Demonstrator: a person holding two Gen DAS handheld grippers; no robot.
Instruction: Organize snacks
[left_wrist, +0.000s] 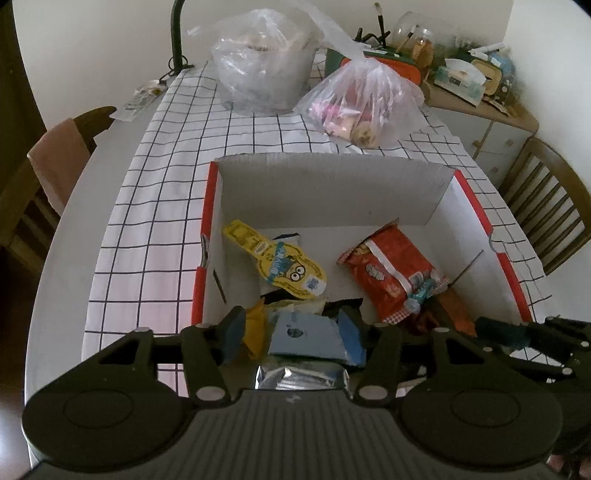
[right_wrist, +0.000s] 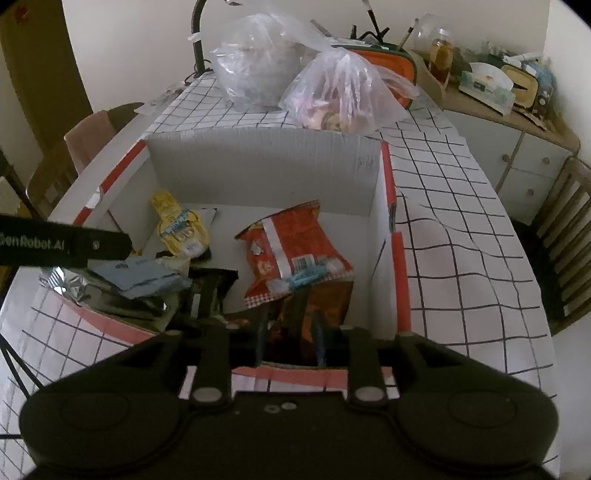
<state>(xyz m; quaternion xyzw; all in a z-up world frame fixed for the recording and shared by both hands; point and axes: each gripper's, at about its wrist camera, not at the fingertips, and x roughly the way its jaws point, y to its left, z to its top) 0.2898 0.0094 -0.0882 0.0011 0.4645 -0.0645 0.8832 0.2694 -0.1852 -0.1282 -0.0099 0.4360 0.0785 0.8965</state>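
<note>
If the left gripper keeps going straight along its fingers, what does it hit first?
Likely the light-blue packet already sitting between the left gripper fingers; whether the pads grip it is unclear. Past that, the yellow Minions snack pack on the floor of the cardboard box. Depth is uncertain.

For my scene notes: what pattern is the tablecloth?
White tablecloth with a thin dark grid of squares; clearest in the left wrist view.

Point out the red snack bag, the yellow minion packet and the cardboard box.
red snack bag (left_wrist: 388, 273), left wrist view, middle of its front
yellow minion packet (left_wrist: 284, 266), left wrist view, printed face
cardboard box (right_wrist: 266, 170), right wrist view, inner far wall
</note>
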